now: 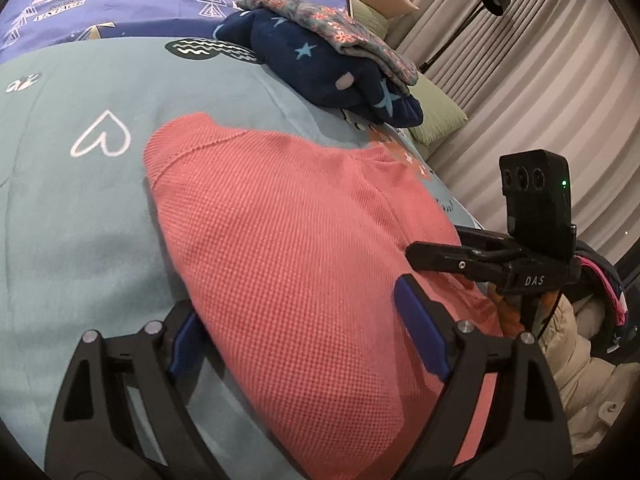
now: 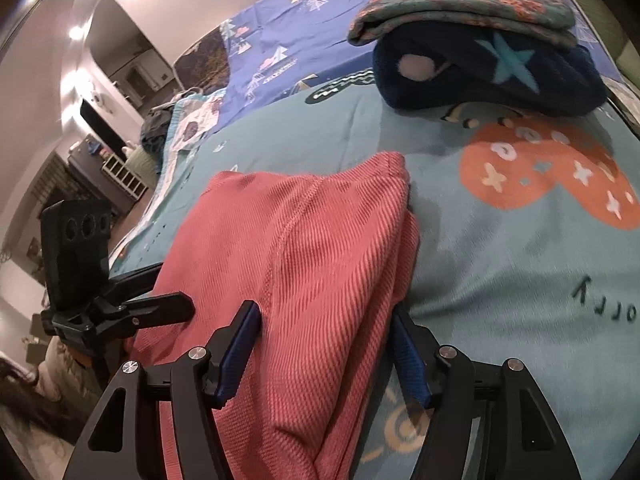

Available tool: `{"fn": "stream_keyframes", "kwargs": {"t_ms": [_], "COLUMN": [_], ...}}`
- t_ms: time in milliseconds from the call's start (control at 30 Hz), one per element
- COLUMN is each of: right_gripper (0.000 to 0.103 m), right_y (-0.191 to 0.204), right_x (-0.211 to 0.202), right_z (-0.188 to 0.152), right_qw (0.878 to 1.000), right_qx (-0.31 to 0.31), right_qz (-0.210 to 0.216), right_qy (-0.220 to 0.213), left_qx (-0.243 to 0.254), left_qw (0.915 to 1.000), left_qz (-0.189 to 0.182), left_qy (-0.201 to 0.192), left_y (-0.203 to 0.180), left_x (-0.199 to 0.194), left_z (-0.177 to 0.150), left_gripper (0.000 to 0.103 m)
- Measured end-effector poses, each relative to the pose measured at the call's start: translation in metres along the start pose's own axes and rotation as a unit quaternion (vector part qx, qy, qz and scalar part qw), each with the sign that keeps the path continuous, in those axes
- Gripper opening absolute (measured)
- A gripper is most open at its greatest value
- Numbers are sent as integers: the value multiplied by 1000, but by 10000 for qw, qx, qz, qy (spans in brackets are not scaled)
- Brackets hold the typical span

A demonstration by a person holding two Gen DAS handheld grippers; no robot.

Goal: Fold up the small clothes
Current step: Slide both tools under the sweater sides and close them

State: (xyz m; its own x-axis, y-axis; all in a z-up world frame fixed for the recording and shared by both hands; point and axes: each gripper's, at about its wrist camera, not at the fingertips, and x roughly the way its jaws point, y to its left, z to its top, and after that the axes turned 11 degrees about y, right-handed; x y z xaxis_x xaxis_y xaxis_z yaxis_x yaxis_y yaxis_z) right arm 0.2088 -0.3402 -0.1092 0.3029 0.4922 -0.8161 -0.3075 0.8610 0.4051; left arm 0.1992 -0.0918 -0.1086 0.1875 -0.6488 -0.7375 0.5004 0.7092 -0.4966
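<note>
Folded pink garment [image 1: 296, 240] lies between both spread claws [image 2: 326, 344] on the blanket [image 1: 60, 208].

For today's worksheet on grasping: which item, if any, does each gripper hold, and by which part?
Neither holds anything: the left gripper and right gripper are open, each straddling the near edge of the pink garment lying on the bed.

Pleated curtains [image 1: 520, 60] — black floor lamp [image 1: 496, 2]

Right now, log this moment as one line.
stage: folding | left claw: open, straddling pink top | right claw: open, straddling pink top | folded pile: behind
</note>
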Motion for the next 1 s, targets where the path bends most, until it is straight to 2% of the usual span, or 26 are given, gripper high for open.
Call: {"fn": "stream_keyframes", "kwargs": {"t_ms": [133, 333, 467, 567, 667, 767, 833, 900, 1000], "right_gripper": [66, 66, 65, 64, 57, 41, 30, 24, 21], "right_y": [1, 2, 0, -2, -4, -7, -6, 5, 30], "right_x": [5, 10, 12, 12, 12, 12, 11, 6, -3], "right_z": [6, 11, 12, 13, 15, 15, 12, 7, -1], "right_qw": [9999, 9998, 9998, 9998, 9998, 9996, 9995, 9993, 9944], "right_qx": [-130, -154, -137, -123, -88, -28, -17, -155, -550], "right_qz": [39, 71, 112, 146, 124, 224, 258, -11, -615], "right_qy": [-33, -78, -102, -115, -138, -143, -201, -353, -667], "left_qx": [-22, 139, 133, 140, 171, 102, -54, -114, 122], "left_qw": [9999, 9999, 9999, 9999, 9998, 9998, 9999, 9997, 9986], "left_qz": [-126, 45, 17, 22, 121, 153, 56, 44, 317], "left_qy": [-7, 44, 28, 23, 19, -14, -75, -188, -414], "left_y": [3, -2, -1, 0, -2, 1, 6, 6, -7], "left_x": [2, 11, 13, 14, 14, 14, 11, 7, -3], "left_z": [4, 15, 19, 20, 20, 22, 23, 20, 15], "left_gripper": [86, 86, 86, 86, 83, 68, 46, 40, 32]}}
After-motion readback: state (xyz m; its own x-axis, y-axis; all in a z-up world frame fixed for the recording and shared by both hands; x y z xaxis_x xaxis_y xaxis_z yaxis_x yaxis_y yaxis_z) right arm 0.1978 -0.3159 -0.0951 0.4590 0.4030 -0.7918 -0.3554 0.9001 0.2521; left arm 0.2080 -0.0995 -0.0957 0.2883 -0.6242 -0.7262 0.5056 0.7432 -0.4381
